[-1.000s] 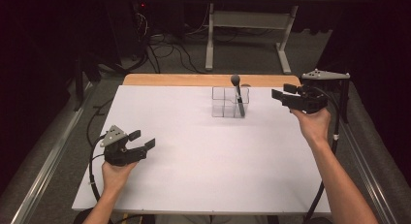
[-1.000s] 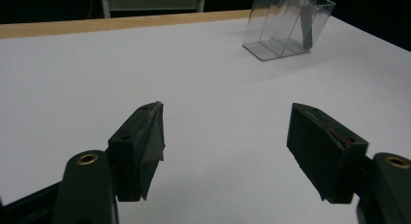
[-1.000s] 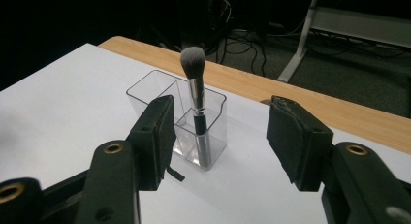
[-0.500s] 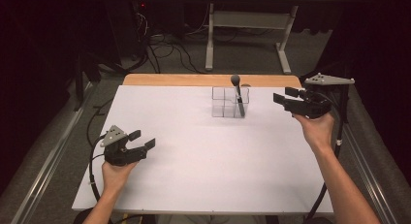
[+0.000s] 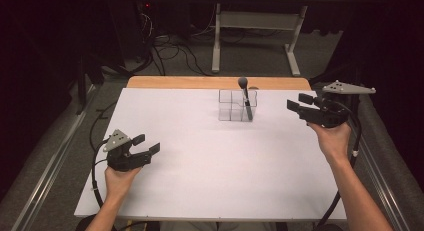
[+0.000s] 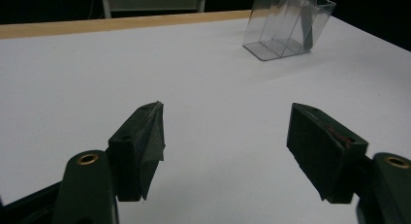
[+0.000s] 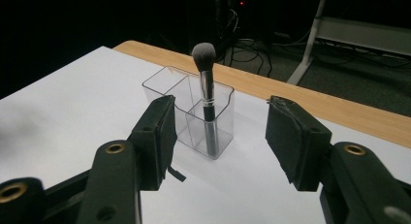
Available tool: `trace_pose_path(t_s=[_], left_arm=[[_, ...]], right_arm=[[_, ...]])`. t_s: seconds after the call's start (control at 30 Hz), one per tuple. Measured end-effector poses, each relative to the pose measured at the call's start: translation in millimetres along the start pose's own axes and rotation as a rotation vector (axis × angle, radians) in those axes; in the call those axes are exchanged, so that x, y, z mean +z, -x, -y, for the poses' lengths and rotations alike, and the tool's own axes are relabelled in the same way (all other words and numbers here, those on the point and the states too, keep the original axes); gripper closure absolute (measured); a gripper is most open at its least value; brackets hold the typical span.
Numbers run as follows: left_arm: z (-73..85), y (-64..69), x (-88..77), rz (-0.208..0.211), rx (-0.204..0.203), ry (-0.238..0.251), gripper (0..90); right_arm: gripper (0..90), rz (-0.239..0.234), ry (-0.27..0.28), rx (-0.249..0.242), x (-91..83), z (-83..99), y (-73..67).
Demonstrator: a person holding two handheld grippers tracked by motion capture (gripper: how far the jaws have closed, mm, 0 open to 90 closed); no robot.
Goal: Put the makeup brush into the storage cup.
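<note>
A clear plastic organiser [image 5: 237, 105] with several compartments stands near the far edge of the white table [image 5: 215, 156]. A makeup brush [image 5: 244, 97] stands upright in its right front compartment, bristles up; the right gripper view shows the brush [image 7: 205, 90] and organiser [image 7: 191, 115] straight ahead. My right gripper [image 5: 299, 102] hovers open to the right of the organiser, jaws pointing at it, holding nothing. Low at the table's left front my left gripper [image 5: 147, 144] is open and empty. The left gripper view has the organiser [image 6: 286, 25] far off at upper right.
A wooden strip [image 5: 215, 83] runs along the table's far edge. Beyond it are a grey desk frame [image 5: 260, 26] and cables [image 5: 165, 48] on the floor. Each gripper trails a black cable [image 5: 95, 166] off the table's sides.
The right gripper has drifted slightly right and back from the organiser, still open. The left gripper has stayed where it was.
</note>
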State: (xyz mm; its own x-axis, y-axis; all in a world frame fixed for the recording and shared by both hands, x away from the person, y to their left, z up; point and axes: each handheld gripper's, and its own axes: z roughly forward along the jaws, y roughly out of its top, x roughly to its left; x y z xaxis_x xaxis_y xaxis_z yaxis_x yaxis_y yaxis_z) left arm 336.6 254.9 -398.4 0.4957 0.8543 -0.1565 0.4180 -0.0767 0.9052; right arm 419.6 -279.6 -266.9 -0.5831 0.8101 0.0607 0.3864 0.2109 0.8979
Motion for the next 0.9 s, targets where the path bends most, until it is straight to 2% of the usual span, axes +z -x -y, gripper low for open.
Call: trace_pose_path(t_s=[0.9], left_arm=[[0.7, 0.3, -0.1, 0.001, -0.002, -0.003, 30.0]], right_arm=[[44.4, -0.004, 0.05, 0.045, -28.9, 27.7, 7.9]])
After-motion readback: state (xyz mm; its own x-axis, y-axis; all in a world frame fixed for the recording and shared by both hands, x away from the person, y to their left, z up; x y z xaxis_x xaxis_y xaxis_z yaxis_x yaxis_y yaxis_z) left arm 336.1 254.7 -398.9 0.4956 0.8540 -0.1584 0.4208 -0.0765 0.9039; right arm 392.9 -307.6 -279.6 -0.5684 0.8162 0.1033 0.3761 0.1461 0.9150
